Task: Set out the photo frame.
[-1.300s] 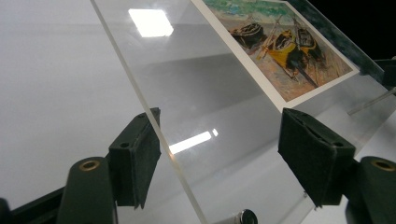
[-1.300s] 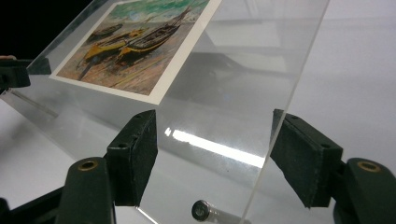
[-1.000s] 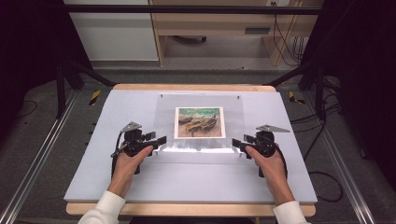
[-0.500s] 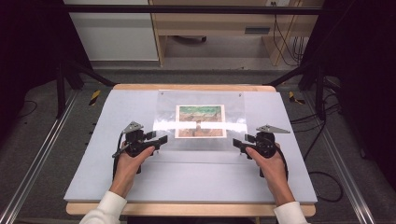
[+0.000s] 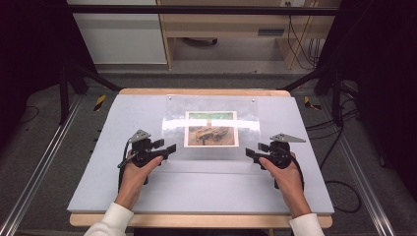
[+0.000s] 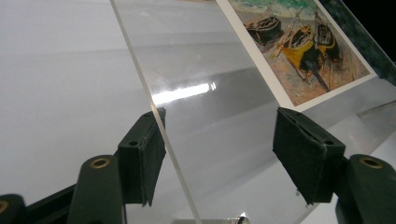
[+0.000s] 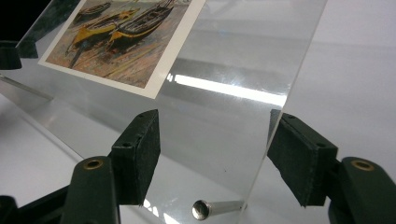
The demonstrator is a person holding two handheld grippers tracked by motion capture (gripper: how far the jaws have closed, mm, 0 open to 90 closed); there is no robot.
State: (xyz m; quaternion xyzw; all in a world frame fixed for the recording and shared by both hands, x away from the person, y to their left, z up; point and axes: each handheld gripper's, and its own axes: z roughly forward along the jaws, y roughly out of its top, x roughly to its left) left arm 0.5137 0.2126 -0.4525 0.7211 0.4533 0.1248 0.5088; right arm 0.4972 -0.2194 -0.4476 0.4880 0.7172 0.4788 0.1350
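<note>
Acrylic sheet (image 5: 211, 132) — a clear, hard-edged rectangular pane — stands tilted over the middle of the pale grey table mat (image 5: 98, 167), its near edge raised between the two grippers and its far edge down toward the back of the table, where two small metal studs sit in its corners. A printed picture (image 5: 211, 129) of beached boats, glossy with a white border, shows through or on the pane; I cannot tell which face it lies against. The left gripper (image 5: 164, 147) has its black padded jaws standing fairly wide, straddling the pane's left edge (image 6: 154, 116) rather than pinching its faces; one pad seems to touch the edge, but a real clamp cannot be confirmed. The right gripper (image 5: 252, 153) does the same at the opposite edge (image 7: 275, 121), jaws apart, with a polished metal standoff pin (image 7: 215, 207) just ahead of it. As a judgement, the frame is partly opened or partly closed — the pane is lifted, not laid flat — so seating it level and letting go appear to remain.
</note>
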